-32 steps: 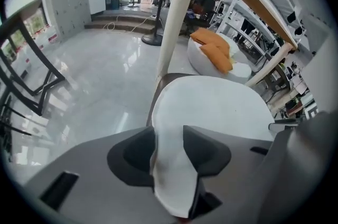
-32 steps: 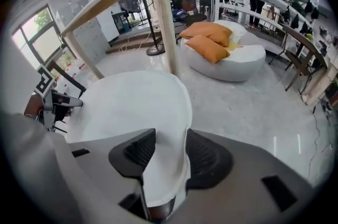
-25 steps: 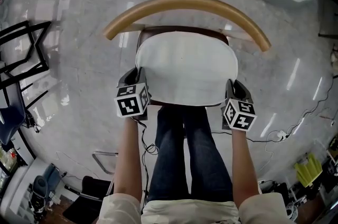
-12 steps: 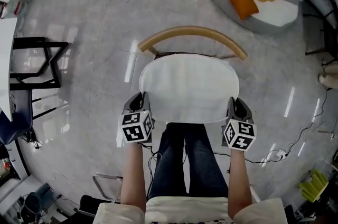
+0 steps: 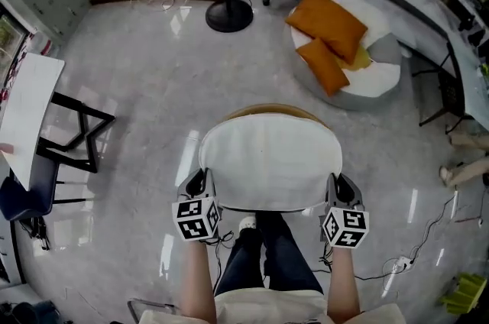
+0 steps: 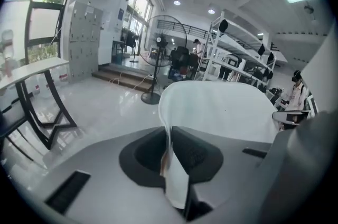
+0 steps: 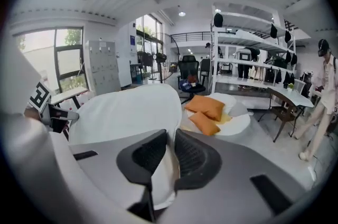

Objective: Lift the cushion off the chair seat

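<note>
The white seat cushion (image 5: pixel 269 162) hangs in the air between both grippers, high above the floor and almost covering the wooden chair, of which only the curved backrest (image 5: pixel 269 113) shows. My left gripper (image 5: pixel 200 190) is shut on the cushion's left edge (image 6: pixel 174 165). My right gripper (image 5: pixel 339 192) is shut on its right edge (image 7: pixel 168 167). In both gripper views the thin white edge is pinched between the dark pads, and the cushion (image 6: pixel 222 112) (image 7: pixel 127 112) spreads out ahead.
A round white floor seat (image 5: pixel 367 70) with orange pillows (image 5: pixel 328 28) lies far right. A fan stand (image 5: pixel 228 13) is at the back, a black-legged table (image 5: pixel 46 124) at the left. The person's legs (image 5: pixel 267 254) are below the cushion. Cables lie on the floor at the right.
Both grippers have risen a long way with the cushion held between them. The cushion came up off the chair seat, and the chair has shrunk from view beneath it.
</note>
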Demonstrator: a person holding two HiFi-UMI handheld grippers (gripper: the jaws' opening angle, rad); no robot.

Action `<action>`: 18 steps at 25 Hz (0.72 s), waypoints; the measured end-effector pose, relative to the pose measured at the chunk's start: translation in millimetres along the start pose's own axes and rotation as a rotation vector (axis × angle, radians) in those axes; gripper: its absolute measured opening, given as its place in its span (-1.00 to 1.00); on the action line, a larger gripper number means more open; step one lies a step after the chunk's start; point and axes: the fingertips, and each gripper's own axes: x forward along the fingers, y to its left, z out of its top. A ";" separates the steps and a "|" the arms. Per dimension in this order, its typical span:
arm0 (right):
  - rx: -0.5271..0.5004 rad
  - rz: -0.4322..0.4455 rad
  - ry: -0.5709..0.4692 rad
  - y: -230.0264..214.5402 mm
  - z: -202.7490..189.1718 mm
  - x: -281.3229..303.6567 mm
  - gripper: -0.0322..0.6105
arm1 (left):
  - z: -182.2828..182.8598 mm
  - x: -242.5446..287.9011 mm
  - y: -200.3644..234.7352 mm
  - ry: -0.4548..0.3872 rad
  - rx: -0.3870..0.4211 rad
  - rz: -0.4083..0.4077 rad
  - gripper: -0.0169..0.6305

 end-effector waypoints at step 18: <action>-0.022 0.013 -0.366 7.9 167.3 -152.5 -0.69 | 168.0 -180.3 -53.3 -0.383 0.067 -0.018 -0.79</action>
